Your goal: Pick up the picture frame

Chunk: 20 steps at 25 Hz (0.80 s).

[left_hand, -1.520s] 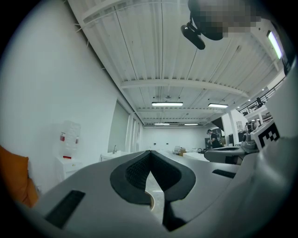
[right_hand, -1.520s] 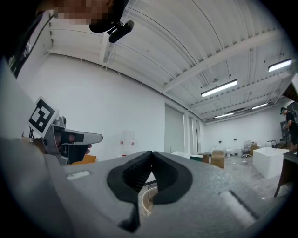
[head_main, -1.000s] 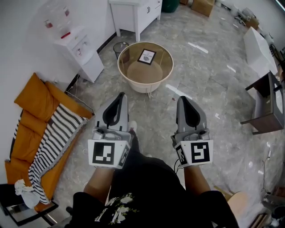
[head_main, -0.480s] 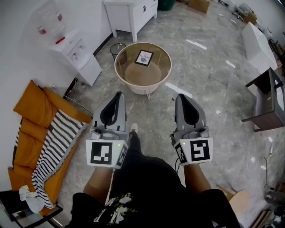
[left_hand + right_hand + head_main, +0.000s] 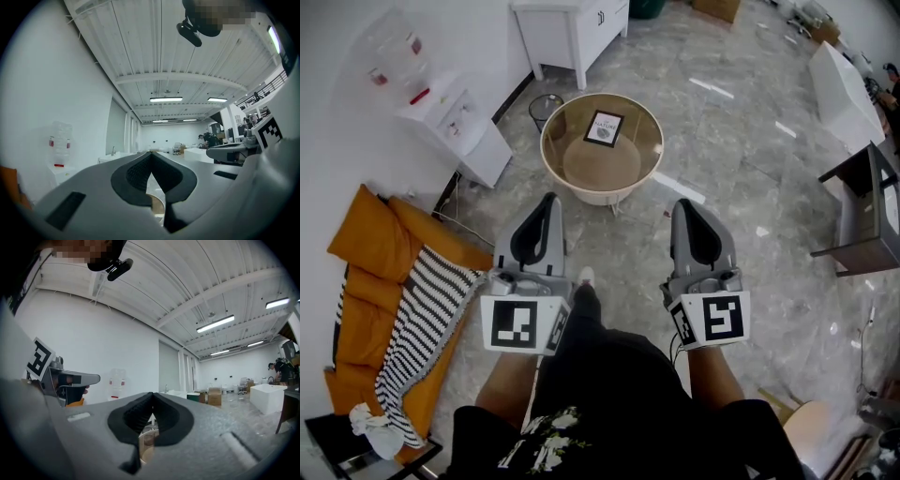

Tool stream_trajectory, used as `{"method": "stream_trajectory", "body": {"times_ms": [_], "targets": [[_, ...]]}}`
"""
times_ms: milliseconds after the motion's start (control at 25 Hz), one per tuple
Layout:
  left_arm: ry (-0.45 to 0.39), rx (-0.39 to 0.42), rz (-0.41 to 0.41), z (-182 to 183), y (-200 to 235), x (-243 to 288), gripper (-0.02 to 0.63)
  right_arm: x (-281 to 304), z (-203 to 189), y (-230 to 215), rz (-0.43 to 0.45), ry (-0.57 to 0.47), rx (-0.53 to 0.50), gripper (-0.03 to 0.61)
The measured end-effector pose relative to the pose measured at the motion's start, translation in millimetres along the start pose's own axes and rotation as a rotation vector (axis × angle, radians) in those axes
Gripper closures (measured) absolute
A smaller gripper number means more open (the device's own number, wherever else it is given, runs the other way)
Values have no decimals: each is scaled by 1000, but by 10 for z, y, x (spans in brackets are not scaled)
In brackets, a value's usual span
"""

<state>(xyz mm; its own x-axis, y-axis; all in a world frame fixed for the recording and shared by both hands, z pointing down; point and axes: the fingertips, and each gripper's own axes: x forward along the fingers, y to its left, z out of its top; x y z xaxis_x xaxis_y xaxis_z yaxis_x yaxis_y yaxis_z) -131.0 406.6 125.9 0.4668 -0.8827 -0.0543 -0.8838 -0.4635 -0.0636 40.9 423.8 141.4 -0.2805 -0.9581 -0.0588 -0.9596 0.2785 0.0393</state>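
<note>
- Grey marbled floor [image 5: 741, 159] is gleaming beneath a round glass tabletop [image 5: 649, 127].
- Black picture frame [image 5: 604, 128] is lying flat on it; print unreadable.
- Left hand-held gripper [image 5: 550, 200] and right hand-held gripper [image 5: 686, 206] are hovering well short, jaws together, empty.

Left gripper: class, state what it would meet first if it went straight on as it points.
Probably nothing near: the left gripper, level and shut, seems to pass above the round table; depth unclear.

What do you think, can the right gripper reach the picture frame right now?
Probably not yet. The right gripper is shut and well short of the picture frame, which lies on the round table ahead. Nothing stands in the way, so stepping closer should do.
</note>
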Motion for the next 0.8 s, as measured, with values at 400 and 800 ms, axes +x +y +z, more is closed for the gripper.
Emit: {"method": "stream_trajectory", "body": {"times_ms": [400,800], "targets": [[1,-8,-41,-43,521,732,601,848,-13,-85,-32,20,-9,583],[-9,-19,-51,-61,1149,1297,601,1617,-30,-47,-69,13,-13,583]]}}
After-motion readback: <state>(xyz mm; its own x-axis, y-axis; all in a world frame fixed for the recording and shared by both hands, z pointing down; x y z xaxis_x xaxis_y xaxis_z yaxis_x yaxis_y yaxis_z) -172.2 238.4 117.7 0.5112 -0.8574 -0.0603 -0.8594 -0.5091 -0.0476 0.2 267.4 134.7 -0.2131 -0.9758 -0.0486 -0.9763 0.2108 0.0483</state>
